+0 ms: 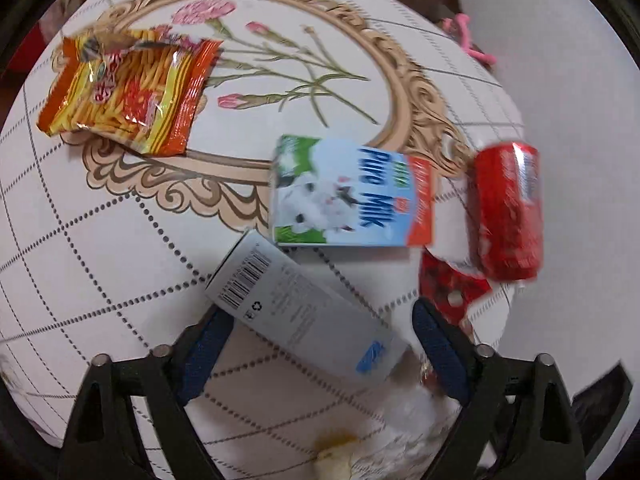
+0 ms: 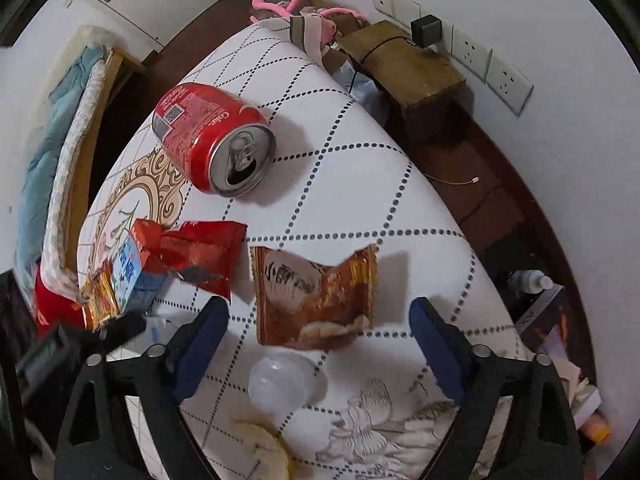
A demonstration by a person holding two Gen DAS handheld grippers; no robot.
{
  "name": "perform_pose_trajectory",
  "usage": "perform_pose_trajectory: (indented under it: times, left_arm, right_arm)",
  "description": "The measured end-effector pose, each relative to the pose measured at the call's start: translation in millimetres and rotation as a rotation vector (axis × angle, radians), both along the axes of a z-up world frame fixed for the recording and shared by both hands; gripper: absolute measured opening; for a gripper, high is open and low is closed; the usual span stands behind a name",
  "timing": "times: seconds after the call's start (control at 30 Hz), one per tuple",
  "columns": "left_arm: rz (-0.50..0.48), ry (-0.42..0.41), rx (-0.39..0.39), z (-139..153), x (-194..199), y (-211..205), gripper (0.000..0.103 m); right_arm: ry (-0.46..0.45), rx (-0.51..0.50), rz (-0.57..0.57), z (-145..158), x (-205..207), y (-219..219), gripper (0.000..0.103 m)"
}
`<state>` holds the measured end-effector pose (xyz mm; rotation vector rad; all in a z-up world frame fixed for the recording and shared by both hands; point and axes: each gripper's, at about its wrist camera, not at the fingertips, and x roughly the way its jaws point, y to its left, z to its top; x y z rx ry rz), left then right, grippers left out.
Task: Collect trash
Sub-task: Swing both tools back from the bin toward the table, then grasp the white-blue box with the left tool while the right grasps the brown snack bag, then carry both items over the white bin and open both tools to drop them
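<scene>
Between the spread fingers of the left tool [image 1: 320, 340], a grey carton [image 1: 304, 312] is seen lying untouched on the surface [image 1: 100, 248], beside the milk carton [image 1: 348, 192]. Right tool [image 2: 318, 334] is spread over a brown wrapper [image 2: 316, 296]; the red can [image 2: 212, 140] lies beyond.

Trash on my table: 1 red soda can [image 2: 214, 140] on its side, opened top toward me. 1 brown snack wrapper [image 2: 316, 296], torn open, flat. 1 crumpled red wrapper [image 2: 204, 254] beside the milk carton [image 1: 352, 192], which lies flat. 1 grey box [image 1: 300, 308] lying askew, touching the carton. 1 orange noodle packet [image 1: 128, 88] well apart.
</scene>
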<state>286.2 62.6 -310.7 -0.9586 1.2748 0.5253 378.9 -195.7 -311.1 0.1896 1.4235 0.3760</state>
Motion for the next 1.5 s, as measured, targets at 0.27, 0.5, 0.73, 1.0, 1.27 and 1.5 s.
perform_pose_trajectory:
  times: [0.27, 0.5, 0.73, 1.0, 1.27, 1.5]
  left_arm:
    - [-0.246, 0.036, 0.231, 15.5, 10.9, -26.4, 0.046]
    - [-0.491, 0.074, 0.410, 24.0, -5.4, -43.1, 0.045]
    - [-0.409, 0.010, 0.433, 42.0, -28.3, -23.0, 0.041]
    - [-0.338, -0.114, 0.588, 109.3, -87.9, -8.9, 0.037]
    - [-0.232, -0.215, 0.726, 180.0, -158.8, 23.7, 0.035]
    - [-0.131, -0.236, 0.779, 211.4, -223.1, 65.9, 0.034]
  right_arm:
    - [-0.038, -0.017, -0.002, -4.5, -4.1, 6.9, 0.071]
    - [-0.093, -0.012, 0.013, -3.2, -16.4, 6.1, 0.031]
    - [-0.123, 0.026, 0.031, 10.4, -34.3, 0.5, 0.024]
    - [-0.229, 0.055, 0.101, 61.3, -59.5, 3.6, 0.022]
    - [-0.292, 0.107, 0.211, 109.6, -96.3, 34.6, 0.022]
    - [-0.316, 0.195, 0.359, 147.1, -151.1, 101.8, 0.022]
